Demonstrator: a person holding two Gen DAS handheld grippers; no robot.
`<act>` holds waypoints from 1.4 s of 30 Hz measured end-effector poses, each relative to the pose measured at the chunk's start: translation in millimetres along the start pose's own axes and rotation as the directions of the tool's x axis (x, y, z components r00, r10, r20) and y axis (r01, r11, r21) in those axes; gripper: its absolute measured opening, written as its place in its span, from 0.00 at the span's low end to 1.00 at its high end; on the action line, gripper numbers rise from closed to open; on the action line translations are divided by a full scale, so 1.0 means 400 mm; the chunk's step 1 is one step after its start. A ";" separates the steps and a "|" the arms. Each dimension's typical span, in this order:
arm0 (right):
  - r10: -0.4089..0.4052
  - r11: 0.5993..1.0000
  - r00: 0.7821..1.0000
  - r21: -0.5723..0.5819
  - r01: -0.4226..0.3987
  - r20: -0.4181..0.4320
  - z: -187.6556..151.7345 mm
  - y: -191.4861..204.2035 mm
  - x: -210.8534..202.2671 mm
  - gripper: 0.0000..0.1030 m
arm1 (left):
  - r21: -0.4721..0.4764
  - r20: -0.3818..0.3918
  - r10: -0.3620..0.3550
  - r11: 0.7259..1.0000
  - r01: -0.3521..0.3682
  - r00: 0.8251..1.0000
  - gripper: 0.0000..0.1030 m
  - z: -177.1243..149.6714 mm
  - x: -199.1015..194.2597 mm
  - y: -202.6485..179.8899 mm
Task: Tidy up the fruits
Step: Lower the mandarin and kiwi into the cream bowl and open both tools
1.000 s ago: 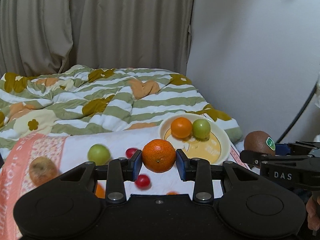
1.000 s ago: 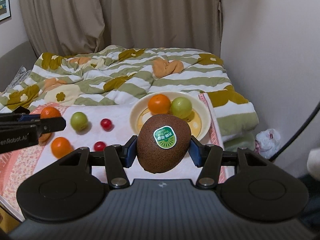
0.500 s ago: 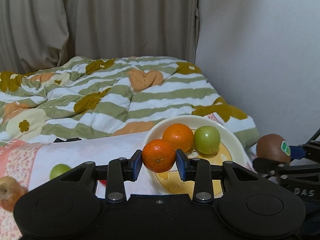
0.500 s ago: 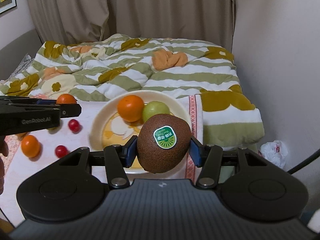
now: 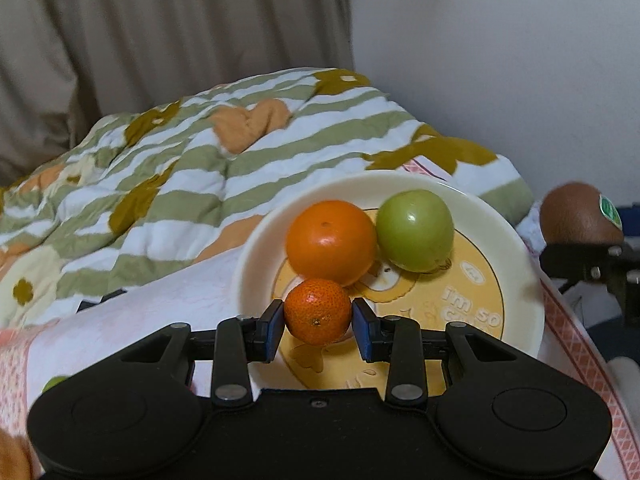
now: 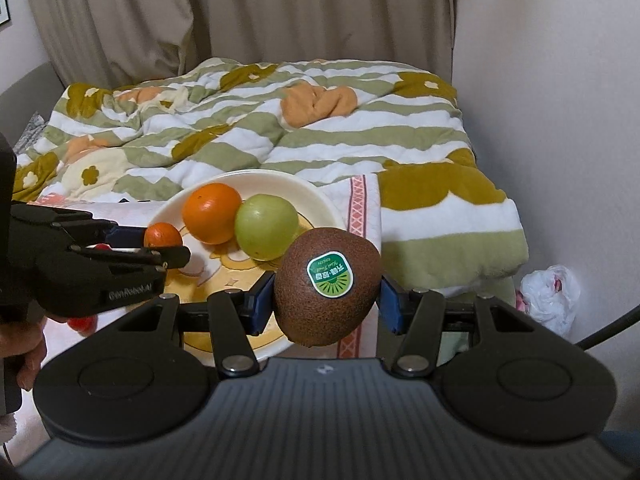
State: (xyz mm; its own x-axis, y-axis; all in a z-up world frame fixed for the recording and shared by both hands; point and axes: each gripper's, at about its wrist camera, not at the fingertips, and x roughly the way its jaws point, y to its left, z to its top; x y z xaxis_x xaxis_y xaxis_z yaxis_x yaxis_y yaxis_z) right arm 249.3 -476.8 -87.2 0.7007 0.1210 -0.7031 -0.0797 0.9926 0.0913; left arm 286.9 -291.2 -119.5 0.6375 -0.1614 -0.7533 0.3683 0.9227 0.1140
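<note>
Your left tongs pinching the mandarin have come in over the plate | right tongs, gripping the kiwi, have reached its near rim | both ready to release.

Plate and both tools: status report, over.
Left tool shut on mandarin, over plate. Right tool shut on kiwi. Orange, green fruit already plated.

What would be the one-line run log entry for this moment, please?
left claw: shut on small orange mandarin, over cream round plate | right claw: shut on brown kiwi
</note>
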 end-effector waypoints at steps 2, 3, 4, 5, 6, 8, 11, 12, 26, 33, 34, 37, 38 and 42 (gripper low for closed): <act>-0.007 1.000 1.000 0.010 0.007 0.000 0.001 -0.003 -0.002 0.67 | 0.004 -0.002 -0.017 1.000 0.017 1.000 0.50 0.000 0.002 -0.002; -0.010 1.000 1.000 0.012 0.010 0.000 0.002 -0.003 -0.003 0.67 | 0.004 0.001 -0.019 1.000 0.019 1.000 0.66 0.001 0.000 -0.002; -0.014 1.000 1.000 0.015 0.014 0.002 0.004 -0.004 -0.005 0.67 | 0.006 0.007 -0.013 1.000 0.013 1.000 0.81 0.001 -0.005 -0.002; -0.018 1.000 1.000 0.018 0.018 0.004 0.007 -0.005 -0.007 0.67 | 0.008 0.018 -0.004 1.000 0.004 1.000 0.86 0.003 -0.011 -0.002; -0.020 1.000 1.000 0.019 0.020 0.006 0.010 -0.004 -0.011 0.67 | 0.009 0.029 0.002 1.000 -0.002 1.000 0.90 0.005 -0.019 -0.003; -0.023 1.000 1.000 0.021 0.023 0.013 0.017 -0.007 -0.017 0.67 | 0.008 0.028 0.000 1.000 0.000 1.000 0.90 0.006 -0.033 0.002; -0.019 1.000 1.000 0.021 0.019 0.017 0.028 -0.006 -0.022 0.67 | 0.004 0.014 0.002 1.000 -0.002 1.000 0.91 0.003 -0.052 0.011; -0.017 1.000 1.000 0.019 0.017 0.018 0.030 -0.003 -0.023 0.67 | 0.003 0.011 0.005 1.000 -0.005 1.000 0.93 0.001 -0.059 0.015; -0.001 0.992 0.997 -0.122 -0.009 -0.082 0.021 0.103 0.085 0.67 | -0.114 -0.001 0.027 0.993 -0.027 1.000 0.96 -0.024 -0.146 0.076; -0.038 0.980 0.990 -0.200 0.010 -0.134 0.000 0.150 0.145 0.67 | -0.150 -0.017 0.047 0.987 -0.049 0.999 0.97 -0.043 -0.157 0.107; -0.037 0.979 0.990 -0.204 0.008 -0.139 -0.003 0.152 0.150 0.67 | -0.154 -0.018 0.048 0.987 -0.050 0.999 0.97 -0.045 -0.157 0.109; -0.037 0.976 0.989 -0.219 0.005 -0.144 -0.008 0.159 0.157 0.67 | -0.165 -0.017 0.048 0.985 -0.050 0.999 0.97 -0.051 -0.161 0.115; -0.039 0.974 0.989 -0.229 0.005 -0.143 -0.009 0.162 0.156 0.67 | -0.167 -0.016 0.049 0.985 -0.051 0.999 0.97 -0.052 -0.163 0.116; -0.052 0.961 0.995 -0.274 0.027 -0.086 -0.011 0.175 0.136 0.90 | -0.167 -0.015 0.055 0.984 -0.057 0.998 0.97 -0.055 -0.170 0.113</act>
State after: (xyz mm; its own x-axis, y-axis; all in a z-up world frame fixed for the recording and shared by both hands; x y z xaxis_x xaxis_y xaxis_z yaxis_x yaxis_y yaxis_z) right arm 278.8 -400.5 -122.2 0.6406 0.0696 -0.7647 -0.2521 0.9597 -0.1239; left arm 245.2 -230.7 -77.3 0.6464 -0.1048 -0.7558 0.2131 0.9759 0.0470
